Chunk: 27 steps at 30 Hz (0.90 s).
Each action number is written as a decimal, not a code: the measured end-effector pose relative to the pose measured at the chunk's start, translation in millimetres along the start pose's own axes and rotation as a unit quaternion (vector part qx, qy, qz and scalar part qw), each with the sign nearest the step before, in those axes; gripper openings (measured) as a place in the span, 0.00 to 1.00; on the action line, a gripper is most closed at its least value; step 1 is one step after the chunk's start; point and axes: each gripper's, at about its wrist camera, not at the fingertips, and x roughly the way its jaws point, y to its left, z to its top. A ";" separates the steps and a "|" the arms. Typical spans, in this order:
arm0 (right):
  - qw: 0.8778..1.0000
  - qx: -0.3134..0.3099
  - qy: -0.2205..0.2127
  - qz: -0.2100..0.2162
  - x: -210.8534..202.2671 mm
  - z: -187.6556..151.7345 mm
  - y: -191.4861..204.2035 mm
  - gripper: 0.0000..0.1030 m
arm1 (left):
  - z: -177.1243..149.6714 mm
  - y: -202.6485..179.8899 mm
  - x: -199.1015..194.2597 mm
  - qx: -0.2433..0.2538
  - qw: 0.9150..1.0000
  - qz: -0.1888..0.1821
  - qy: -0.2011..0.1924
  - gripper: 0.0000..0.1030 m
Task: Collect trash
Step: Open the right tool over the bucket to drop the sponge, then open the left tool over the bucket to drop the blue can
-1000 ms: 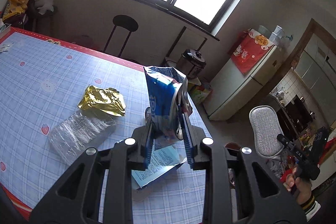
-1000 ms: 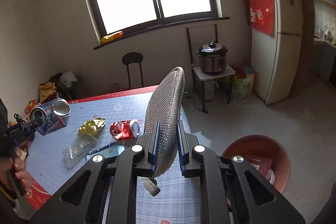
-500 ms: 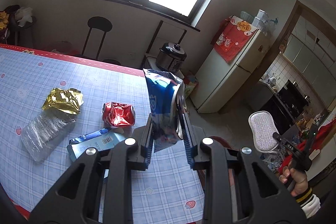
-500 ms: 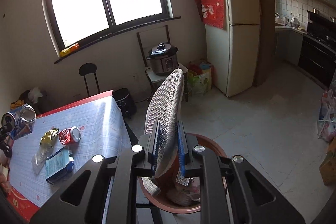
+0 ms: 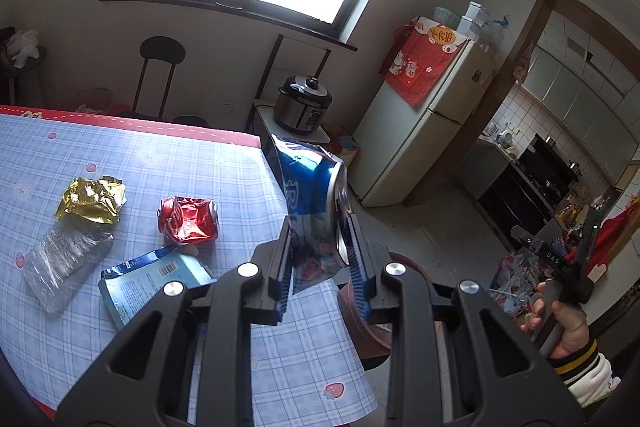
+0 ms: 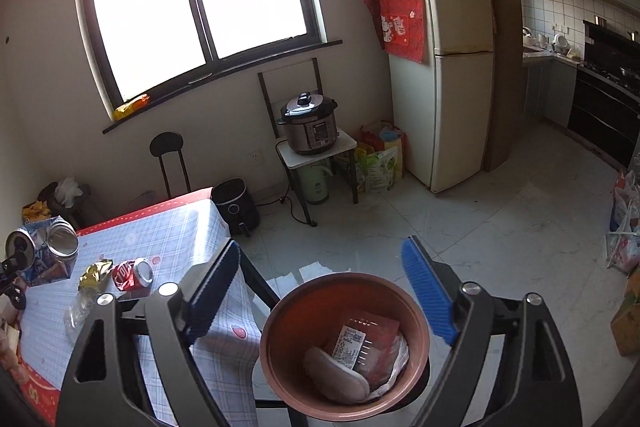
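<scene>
Dropping done — right gripper [image 6: 320, 291] now gapes over the bin [image 6: 280, 327], insole [image 6: 336, 373] inside; left gripper [image 5: 320, 267] clamps the can [image 5: 316, 203] — next.

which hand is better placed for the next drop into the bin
Left. The left gripper is shut on the crushed blue can near the table edge, beside the brown bin. The right gripper hangs open and empty above it.

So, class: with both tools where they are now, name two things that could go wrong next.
1. The left tool pinches the crushed blue can low on its dented body, still above the table; released early, it may miss the brown bin.
2. The right tool hangs open over the bin; a hasty drop could hit it.
</scene>
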 end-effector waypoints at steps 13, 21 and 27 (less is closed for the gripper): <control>0.998 0.008 0.012 -0.065 -45.5 -23.1 -44.0 0.95 | -12.4 -98.5 66.5 0.092 0.989 -0.097 0.059 0.27; 0.994 0.022 0.024 -0.107 -69.5 -42.3 -84.6 0.95 | -22.1 -164.7 111.5 0.138 0.976 -0.151 0.078 0.27; 0.990 0.040 0.034 -0.133 -82.0 -54.4 -112.4 0.95 | -34.8 -200.9 150.1 0.163 0.968 -0.163 0.102 0.32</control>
